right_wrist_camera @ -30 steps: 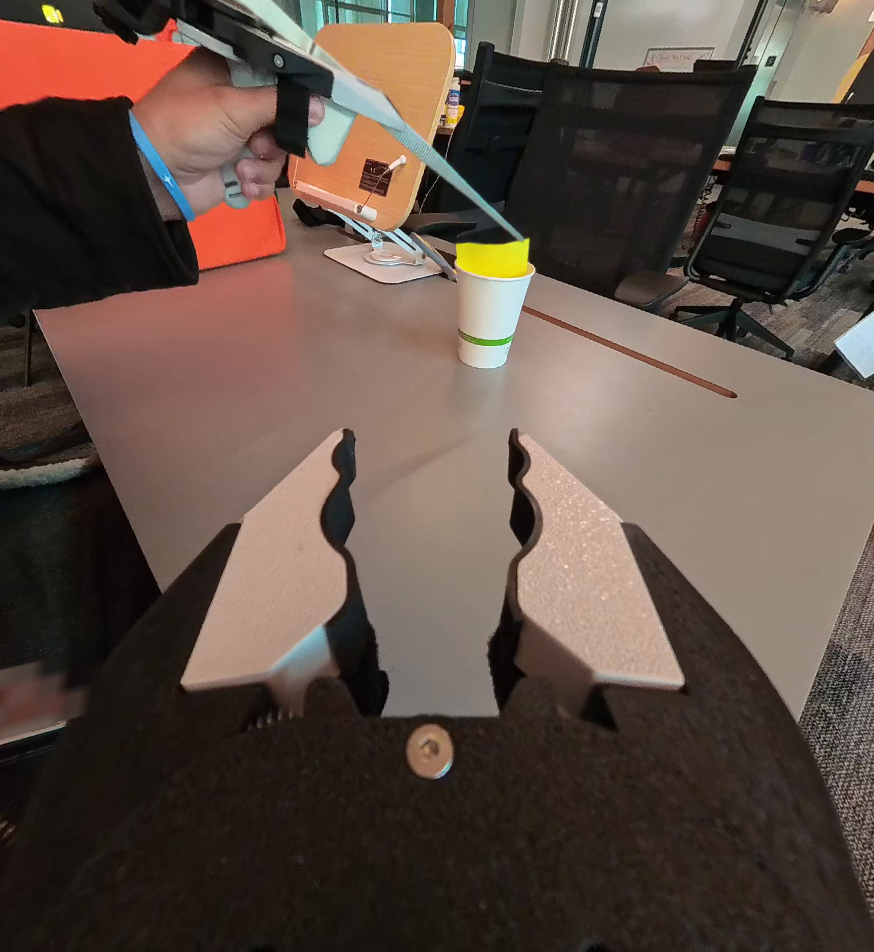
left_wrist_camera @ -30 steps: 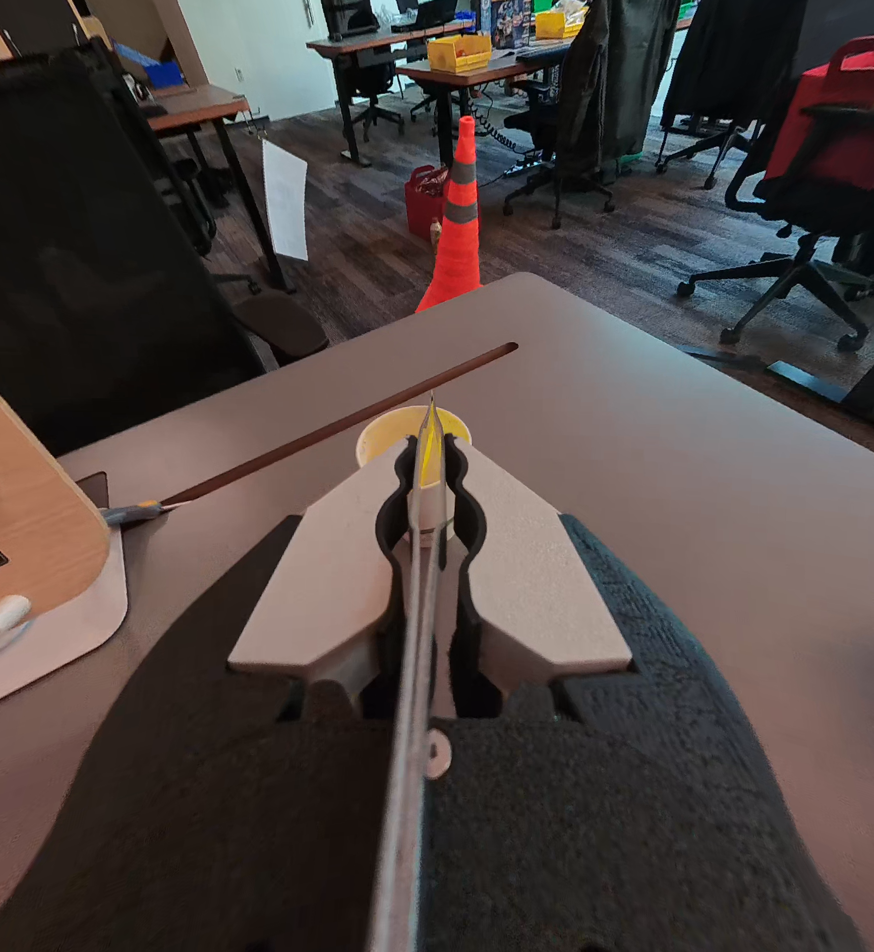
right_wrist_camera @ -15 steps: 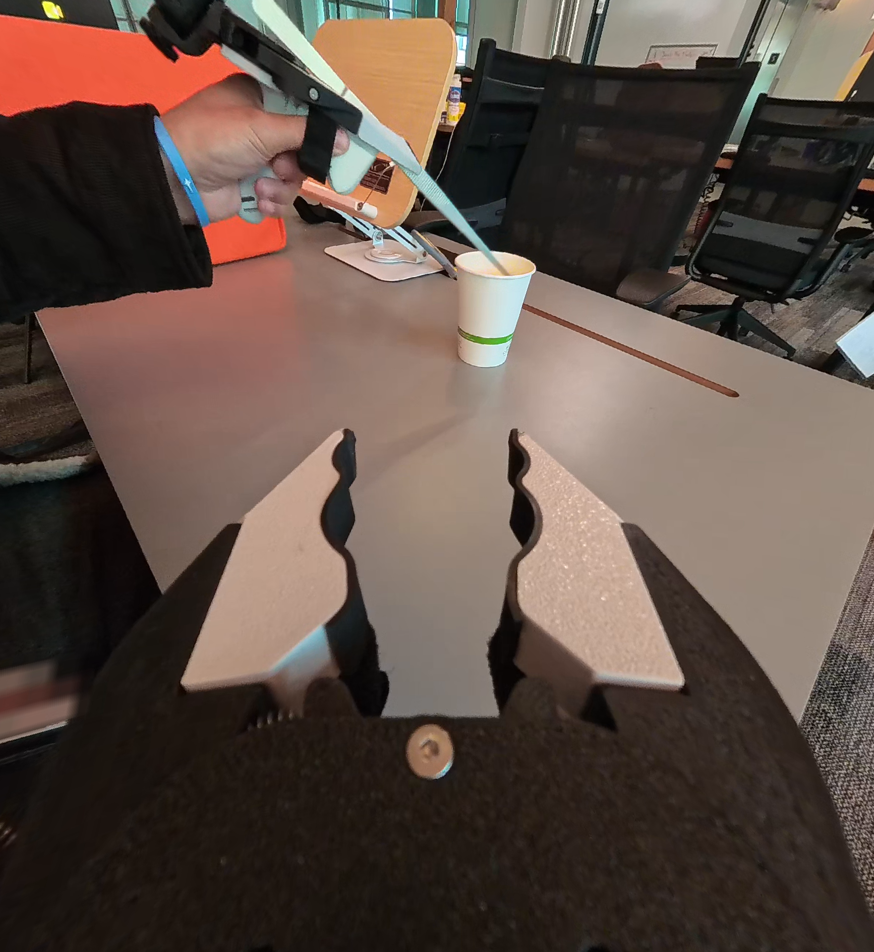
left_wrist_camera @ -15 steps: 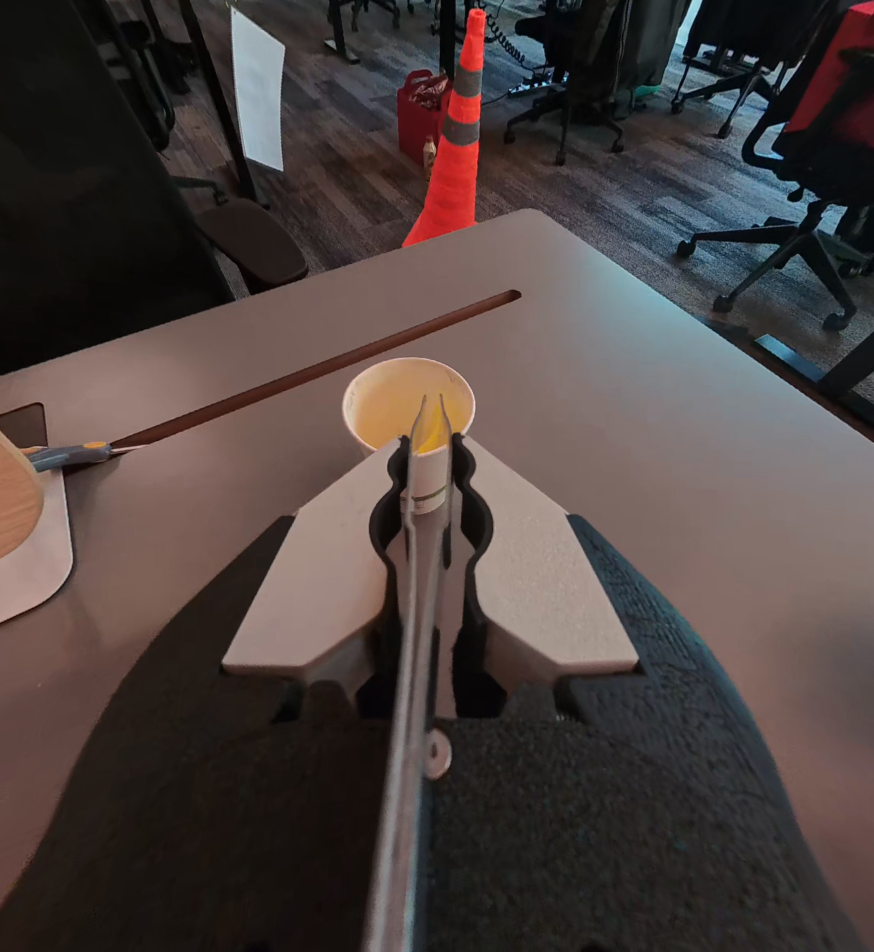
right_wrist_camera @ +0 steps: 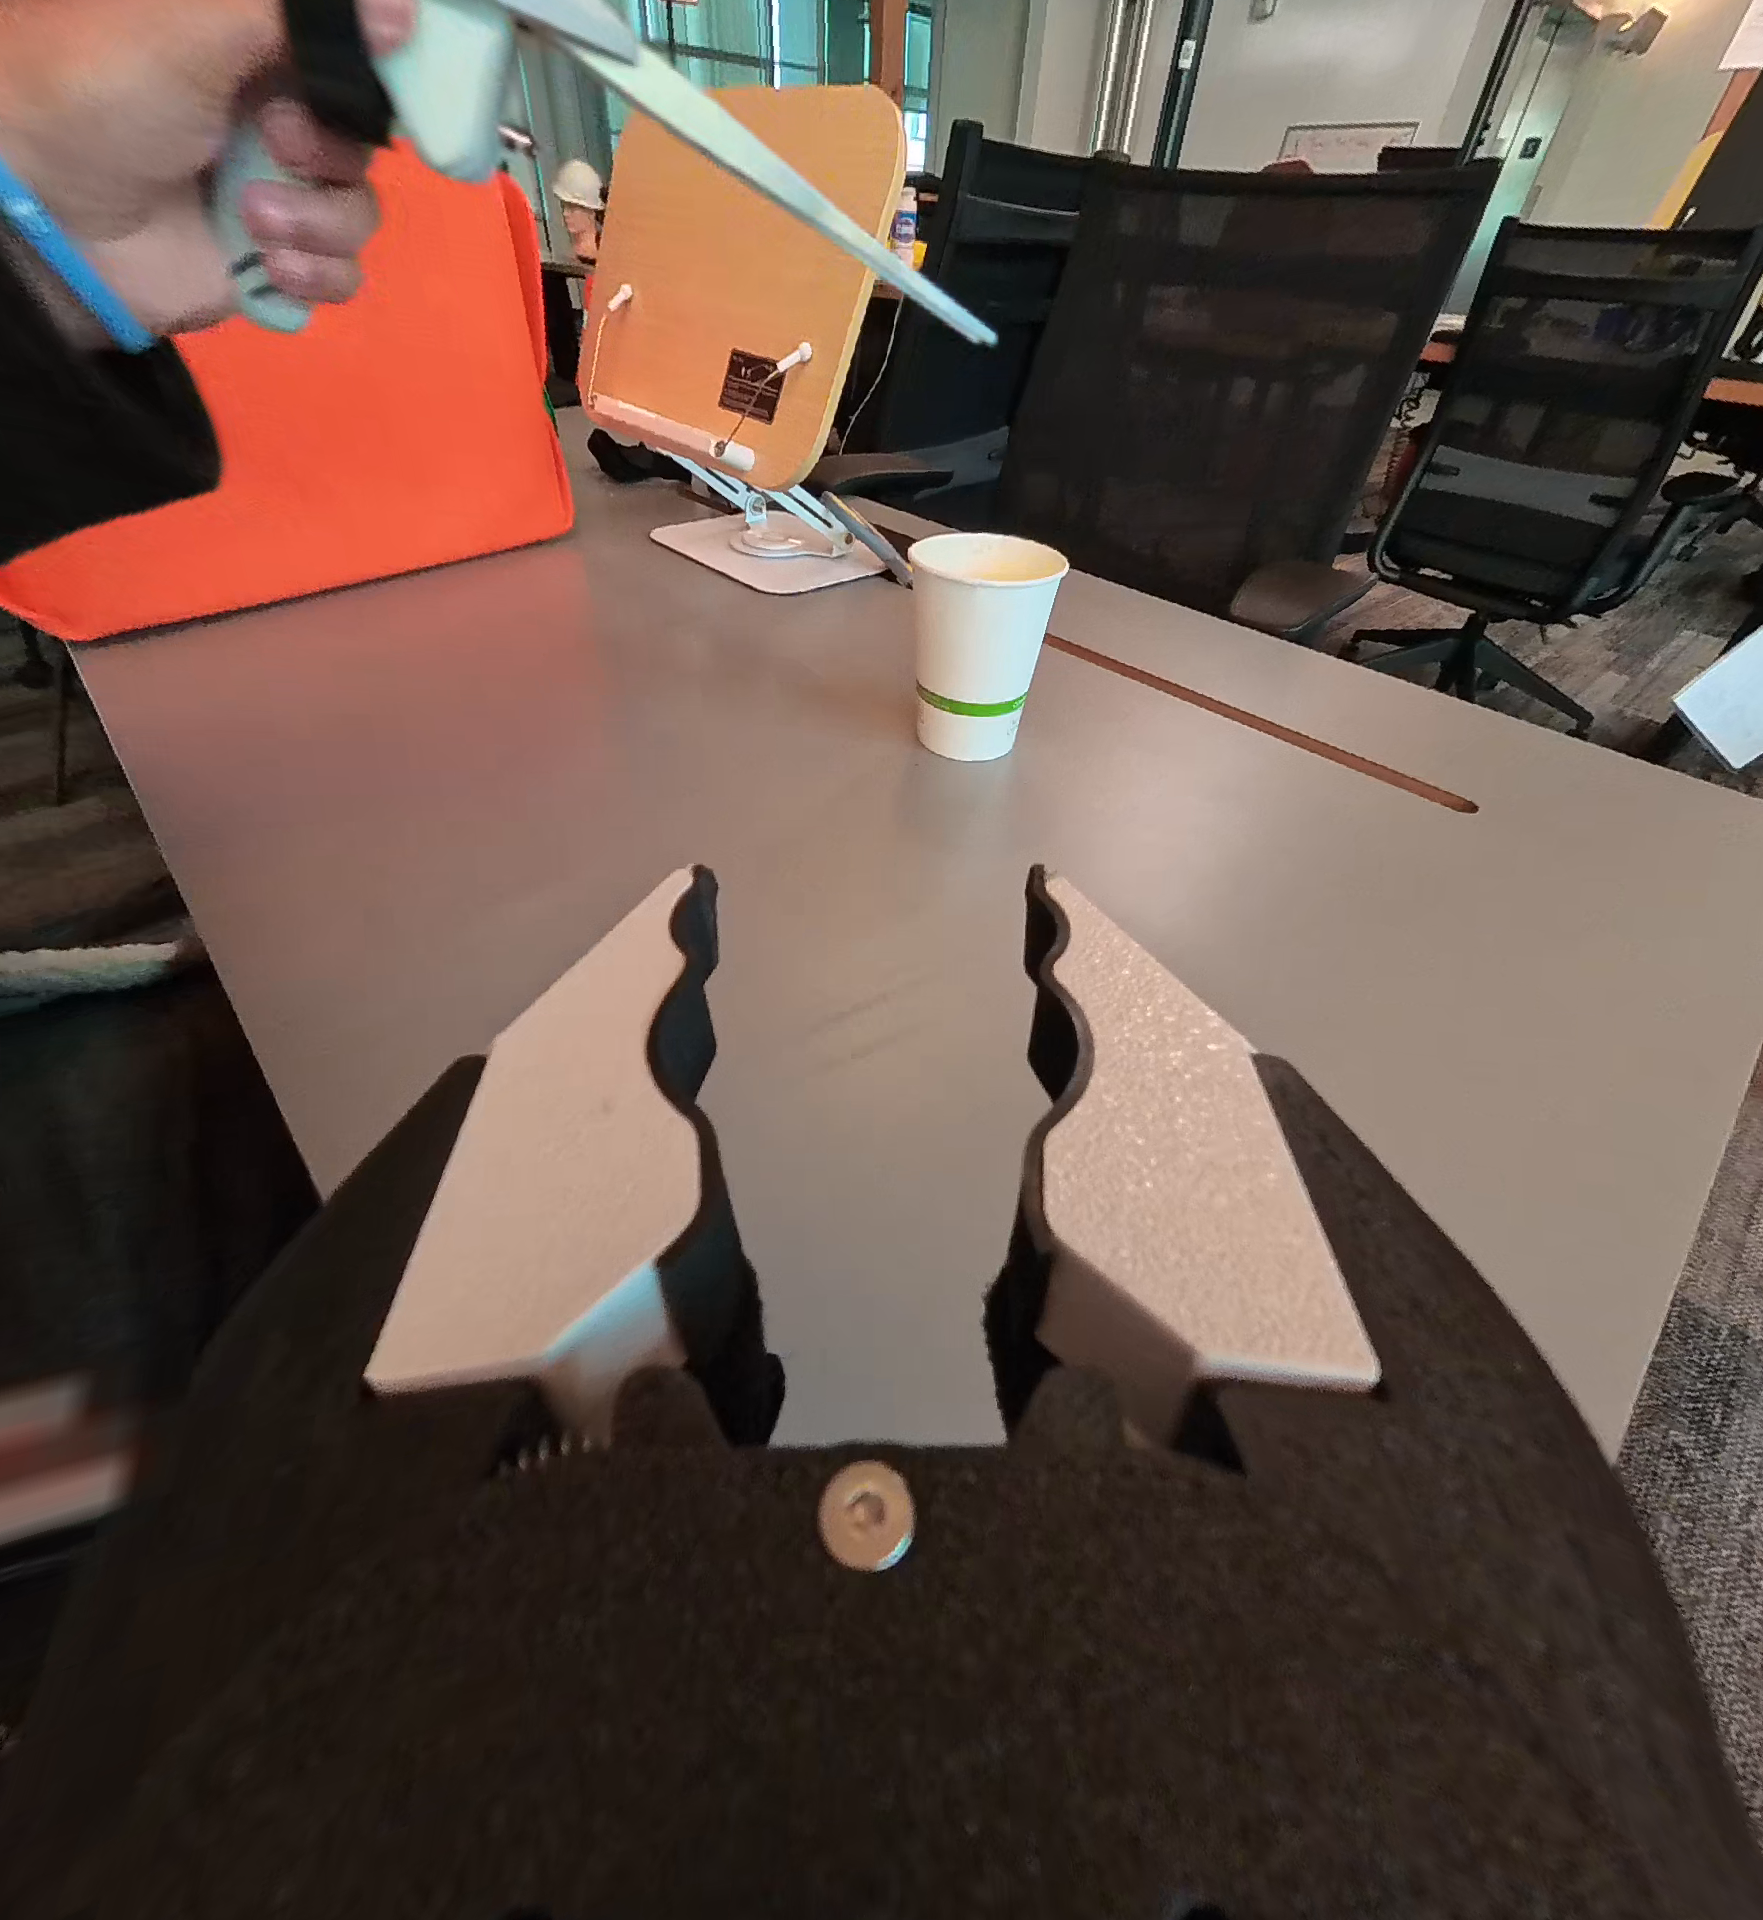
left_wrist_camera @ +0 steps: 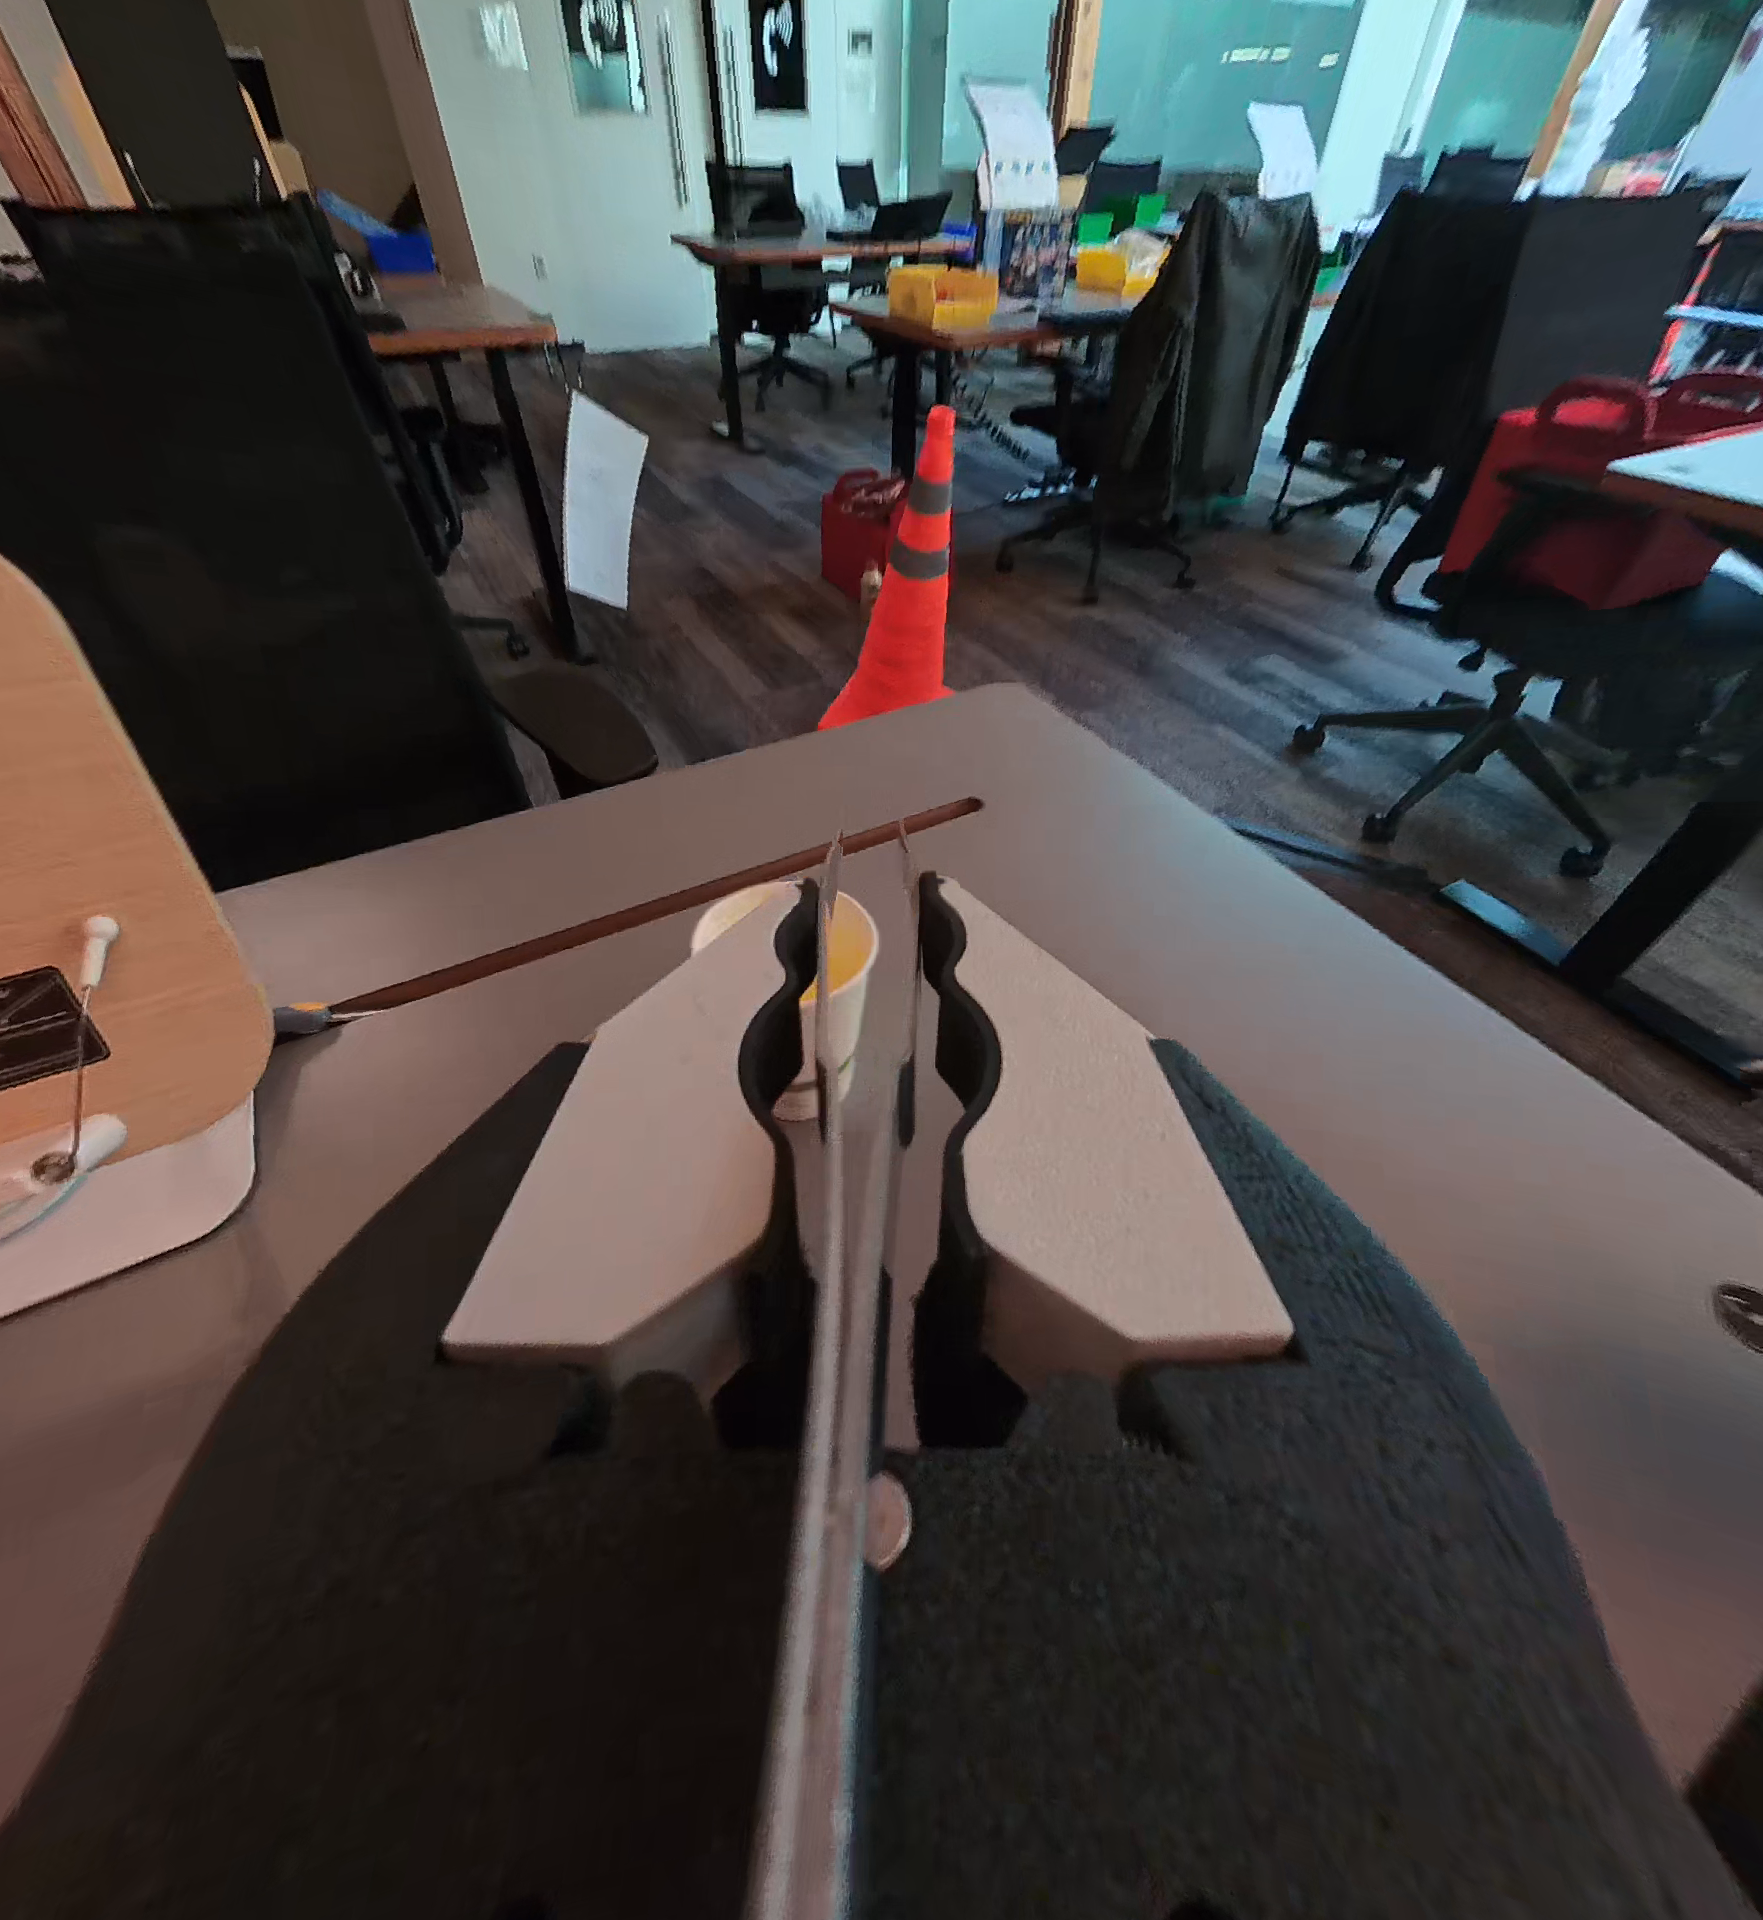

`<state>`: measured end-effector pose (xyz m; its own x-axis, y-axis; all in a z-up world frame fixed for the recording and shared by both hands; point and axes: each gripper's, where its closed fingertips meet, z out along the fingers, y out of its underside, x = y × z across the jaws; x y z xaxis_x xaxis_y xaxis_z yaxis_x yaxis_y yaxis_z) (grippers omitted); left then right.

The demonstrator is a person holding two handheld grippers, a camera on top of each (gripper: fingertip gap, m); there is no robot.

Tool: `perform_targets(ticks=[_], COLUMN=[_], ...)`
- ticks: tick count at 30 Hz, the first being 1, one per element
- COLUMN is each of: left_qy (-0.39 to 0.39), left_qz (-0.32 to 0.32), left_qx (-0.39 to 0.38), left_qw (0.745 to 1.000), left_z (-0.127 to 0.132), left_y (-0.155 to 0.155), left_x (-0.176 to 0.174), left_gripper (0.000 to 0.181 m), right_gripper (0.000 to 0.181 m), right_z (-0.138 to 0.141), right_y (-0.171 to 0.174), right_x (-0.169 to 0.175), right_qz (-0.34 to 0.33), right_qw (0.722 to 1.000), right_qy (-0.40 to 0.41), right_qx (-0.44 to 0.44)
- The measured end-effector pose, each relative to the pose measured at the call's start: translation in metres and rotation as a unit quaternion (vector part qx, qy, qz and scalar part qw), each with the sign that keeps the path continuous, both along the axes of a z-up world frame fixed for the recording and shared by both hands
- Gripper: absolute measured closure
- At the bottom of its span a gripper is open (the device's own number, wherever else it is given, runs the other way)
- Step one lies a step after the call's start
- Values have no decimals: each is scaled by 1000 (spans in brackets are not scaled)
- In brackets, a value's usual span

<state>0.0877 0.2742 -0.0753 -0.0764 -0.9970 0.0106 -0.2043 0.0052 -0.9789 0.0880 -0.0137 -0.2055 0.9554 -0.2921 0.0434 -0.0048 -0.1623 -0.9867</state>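
Observation:
My left gripper (left_wrist_camera: 869, 888) is shut on a pair of metal tweezers (left_wrist_camera: 835, 1247) that run forward between its fingers, with their two tips apart and empty. Below the tips, a white paper cup (left_wrist_camera: 726, 920) with a green band stands on the grey table (left_wrist_camera: 1272, 1039), with something yellow (left_wrist_camera: 851, 940) inside. In the right wrist view the tweezers (right_wrist_camera: 804, 223) hover high above the cup (right_wrist_camera: 979, 644), held by a hand (right_wrist_camera: 129, 156). My right gripper (right_wrist_camera: 869, 883) is open and empty, low over the table's near part.
A wooden book stand (right_wrist_camera: 742, 312) on a white base stands behind the cup, next to an orange bag (right_wrist_camera: 357, 416). A narrow slot (right_wrist_camera: 1272, 732) runs along the table's far side. Black office chairs (right_wrist_camera: 1220, 364) stand beyond it. An orange traffic cone (left_wrist_camera: 903, 603) stands on the floor. The tips of one gripper are about 30 centimetres away from the tips of the other.
The tweezers carried a yellow piece down into the cup, then rose clear of it with tips spread and empty. The yellow piece stayed in the cup. The right gripper has not moved.

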Motion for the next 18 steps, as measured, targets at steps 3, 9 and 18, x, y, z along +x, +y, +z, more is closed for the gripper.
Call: perform_targets(ticks=[3,9,18], left_qy=[-7,16,24], left_qz=[-3,-79,-130], left_qx=[-7,-36,34], left_qw=[1000,996,991], left_z=[1,-58,-111], left_y=[-20,-82,-136], left_x=[-40,-104,-105], left_gripper=[162,163,163], right_gripper=[123,125,125], right_z=[3,8,16], right_y=[2,8,26], right_x=[-2,-14,-68], right_qz=[2,20,154], right_qw=[1000,1000,985], right_qy=[5,7,75], right_qx=[8,18,39])
